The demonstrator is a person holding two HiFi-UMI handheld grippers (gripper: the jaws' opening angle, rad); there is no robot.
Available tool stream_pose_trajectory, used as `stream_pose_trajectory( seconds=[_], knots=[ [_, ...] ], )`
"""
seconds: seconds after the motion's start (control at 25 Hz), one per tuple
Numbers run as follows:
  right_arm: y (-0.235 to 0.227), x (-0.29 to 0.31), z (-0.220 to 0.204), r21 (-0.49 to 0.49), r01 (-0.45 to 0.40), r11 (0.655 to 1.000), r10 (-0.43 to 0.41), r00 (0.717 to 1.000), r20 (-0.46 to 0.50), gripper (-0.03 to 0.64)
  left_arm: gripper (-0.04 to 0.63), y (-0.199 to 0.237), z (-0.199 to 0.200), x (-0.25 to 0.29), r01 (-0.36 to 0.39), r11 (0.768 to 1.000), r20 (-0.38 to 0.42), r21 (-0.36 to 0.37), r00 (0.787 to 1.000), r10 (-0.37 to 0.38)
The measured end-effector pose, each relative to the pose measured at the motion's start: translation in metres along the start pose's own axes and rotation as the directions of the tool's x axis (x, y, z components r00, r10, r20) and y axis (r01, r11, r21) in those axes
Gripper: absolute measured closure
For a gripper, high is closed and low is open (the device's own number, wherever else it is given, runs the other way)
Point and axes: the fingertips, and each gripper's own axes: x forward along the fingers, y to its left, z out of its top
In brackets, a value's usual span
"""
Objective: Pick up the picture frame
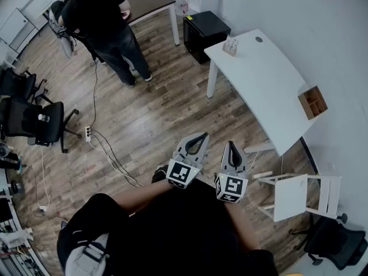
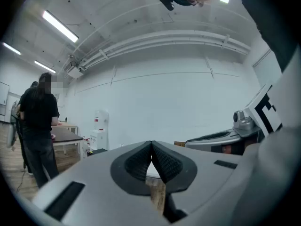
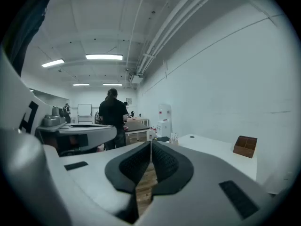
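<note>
Evidently nothing's lifted yet: the left grey hand-held gripper (image 1: 202,137) and right hand-held gripper (image 1: 232,145) hang clenched, empty, short of the curved white desk (image 1: 270,79).

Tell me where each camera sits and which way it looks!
Head view: on the person's head, looking steeply down at wooden floor and white desk; shows left gripper, right gripper, dark torso.
Left gripper view: on that gripper, facing a white wall; its shut jaws show.
Right gripper view: on that gripper, facing the desk; its shut jaws show.
Shared: all see the standing person.
</note>
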Motion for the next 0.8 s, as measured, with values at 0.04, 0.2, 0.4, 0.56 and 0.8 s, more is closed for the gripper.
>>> stream_pose_trajectory(
  seconds=[0.04,0.2,0.4,0.56,0.8],
  knots=[
    [0.0,0.001,-0.001,0.002,-0.006,1.0,0.006,1.0,0.002,0.578,0.581,-0.001,-0.001,0.002,0.006,1.0,0.001,-0.01,1.0,-0.006],
    [-0.002,-0.002,-0.005,0.005,-0.03,1.0,0.03,1.0,0.001,0.581,0.581,-0.009,-0.004,0.003,0.008,1.0,0.0,-0.022,1.0,-0.008],
    [-0.013,-0.009,-0.004,0.086,-0.039,0.995,0.035,0.998,0.053,0.578,0.581,-0.01,-0.011,-0.003,-0.006,1.0,-0.016,-0.026,1.0,0.006],
    [-0.017,-0.009,-0.021,0.13,-0.017,0.991,0.015,1.0,0.015,0.578,0.581,-0.002,-0.02,-0.007,-0.018,0.998,-0.037,-0.06,0.999,0.016],
    [-0.019,0.009,-0.028,0.093,-0.017,0.995,0.018,1.0,-0.005,0.578,0.581,0.011,-0.036,0.016,-0.013,0.99,-0.054,-0.142,0.999,0.005]
  ],
)
